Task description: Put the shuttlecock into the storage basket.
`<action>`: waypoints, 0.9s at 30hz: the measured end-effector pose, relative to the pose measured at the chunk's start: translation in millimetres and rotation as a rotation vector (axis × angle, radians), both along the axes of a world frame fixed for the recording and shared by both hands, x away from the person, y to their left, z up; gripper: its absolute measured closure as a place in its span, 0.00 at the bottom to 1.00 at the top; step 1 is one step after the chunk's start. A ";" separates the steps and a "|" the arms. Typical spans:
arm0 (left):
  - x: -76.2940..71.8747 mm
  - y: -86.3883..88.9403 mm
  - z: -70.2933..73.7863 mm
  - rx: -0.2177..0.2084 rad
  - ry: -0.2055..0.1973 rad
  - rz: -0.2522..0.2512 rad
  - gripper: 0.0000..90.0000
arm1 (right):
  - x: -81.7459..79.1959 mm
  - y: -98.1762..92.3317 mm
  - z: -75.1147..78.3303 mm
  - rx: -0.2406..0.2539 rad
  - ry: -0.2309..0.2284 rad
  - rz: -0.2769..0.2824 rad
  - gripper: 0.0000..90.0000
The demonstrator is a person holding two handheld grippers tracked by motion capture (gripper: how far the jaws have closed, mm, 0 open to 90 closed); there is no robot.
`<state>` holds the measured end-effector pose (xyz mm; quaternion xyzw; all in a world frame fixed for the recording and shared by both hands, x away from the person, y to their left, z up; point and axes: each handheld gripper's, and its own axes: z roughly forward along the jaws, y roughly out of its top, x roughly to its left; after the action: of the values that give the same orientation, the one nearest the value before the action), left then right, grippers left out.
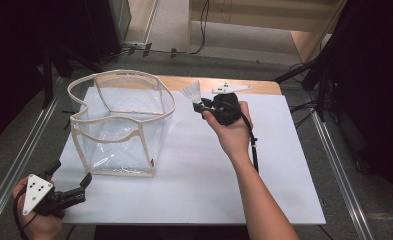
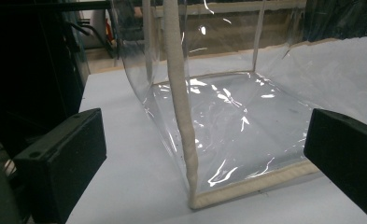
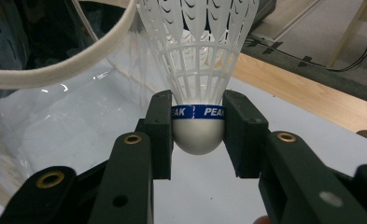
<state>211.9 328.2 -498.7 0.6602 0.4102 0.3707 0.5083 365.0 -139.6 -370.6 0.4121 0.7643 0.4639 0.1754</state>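
The white table (image 1: 194,170) carries everything, and the clear plastic bag with cream fabric trim (image 1: 118,125) is the landmark here: it stands upright on the table's left half, mouth open upward, its rim (image 1: 129,75) bowed into a wide loop. To the right of the bag and in front of it the tabletop lies bare, wide room for a hand to travel; behind the bag the table's far wooden edge (image 1: 254,86) runs close.

The left gripper (image 1: 79,192) rests low at the table's near left corner, just in front of the bag's near bottom corner, its jaws spread well apart with nothing between them; in the left gripper view they frame the bag's corner seam (image 2: 183,116) without touching it.

The right gripper (image 1: 200,106) hovers just right of the bag's rim, clamped on the white cork head of a plastic shuttlecock (image 3: 199,84), blue band level with the pads, skirt pointing away toward the bag's mouth
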 end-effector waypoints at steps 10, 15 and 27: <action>0.4 -0.9 -0.9 -0.001 0.000 -0.005 0.00 | -1.8 3.3 8.7 0.011 -0.019 0.014 0.70; 0.5 -0.8 -1.1 -0.003 0.000 -0.006 0.00 | -2.5 5.3 14.4 0.017 -0.030 0.017 0.70; 0.7 -0.9 -1.3 -0.006 -0.001 -0.010 0.00 | -5.4 14.4 25.9 0.025 -0.059 0.046 0.70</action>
<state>212.6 327.4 -499.9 0.6604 0.4080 0.3672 0.5124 359.7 -125.2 -344.8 0.3827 0.7622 0.4893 0.1821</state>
